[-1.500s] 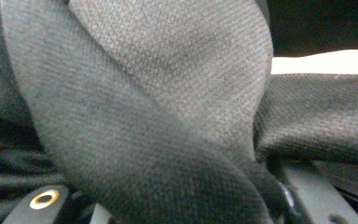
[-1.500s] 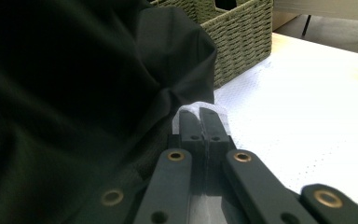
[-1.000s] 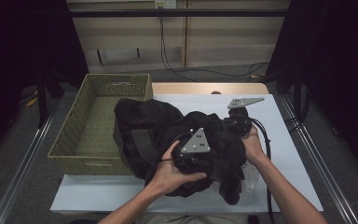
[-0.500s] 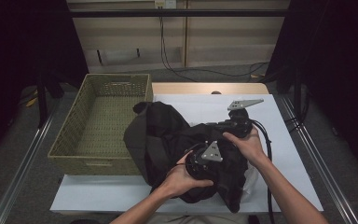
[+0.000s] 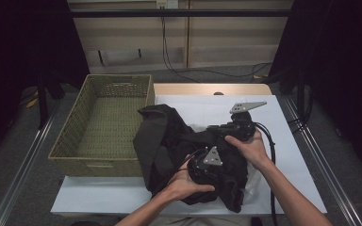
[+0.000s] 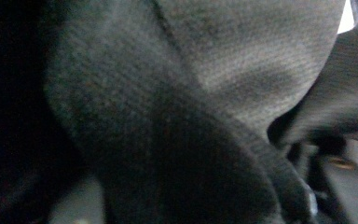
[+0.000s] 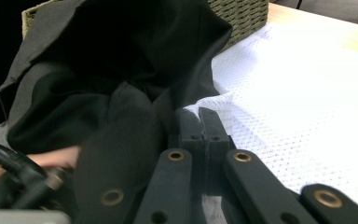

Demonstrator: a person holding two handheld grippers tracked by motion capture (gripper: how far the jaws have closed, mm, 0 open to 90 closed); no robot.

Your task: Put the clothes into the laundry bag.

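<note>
On table [image 5: 283,122]: black garment [image 5: 169,141], soft, limp, light; best pinched at edge. Right gripper [image 7: 199,122] clamped together on fabric; left gripper [image 5: 206,162] buried in cloth, jaws just opening, width unclear.

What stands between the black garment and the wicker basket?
Nothing visible: the black garment lies right beside the wicker basket, whose near wall alone separates them.

Dark garment [image 6: 177,116] (blurred, close-up) hides the left tool's jaws entirely.
</note>
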